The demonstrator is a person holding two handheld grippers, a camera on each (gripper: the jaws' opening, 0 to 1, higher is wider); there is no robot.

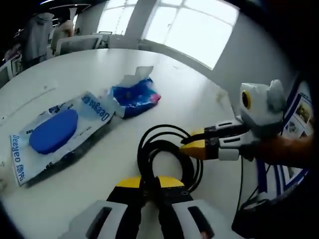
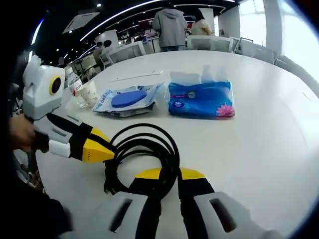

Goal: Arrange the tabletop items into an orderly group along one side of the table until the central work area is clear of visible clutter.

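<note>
A coiled black cable [image 1: 167, 149] lies on the white table [image 1: 75, 74]. In the left gripper view my left gripper [image 1: 149, 183] is shut on the coil's near side. My right gripper [image 1: 195, 145] comes in from the right, shut on the coil's right side. In the right gripper view the same cable [image 2: 149, 144] loops in front of my right gripper [image 2: 169, 174], which pinches its near side. My left gripper [image 2: 102, 148] grips the coil from the left. Behind lie a blue tissue pack [image 2: 200, 99] [image 1: 134, 95] and a wipes pack with a blue lid [image 2: 127, 99] [image 1: 55, 132].
Paper cups [image 2: 87, 93] stand beside the wipes pack near the table's edge. Chairs [image 2: 214, 42] and people [image 2: 170, 25] stand beyond the far side of the table. A bright window [image 1: 189, 25] is behind the table. Bare tabletop [image 2: 269, 134] stretches to the right of the tissues.
</note>
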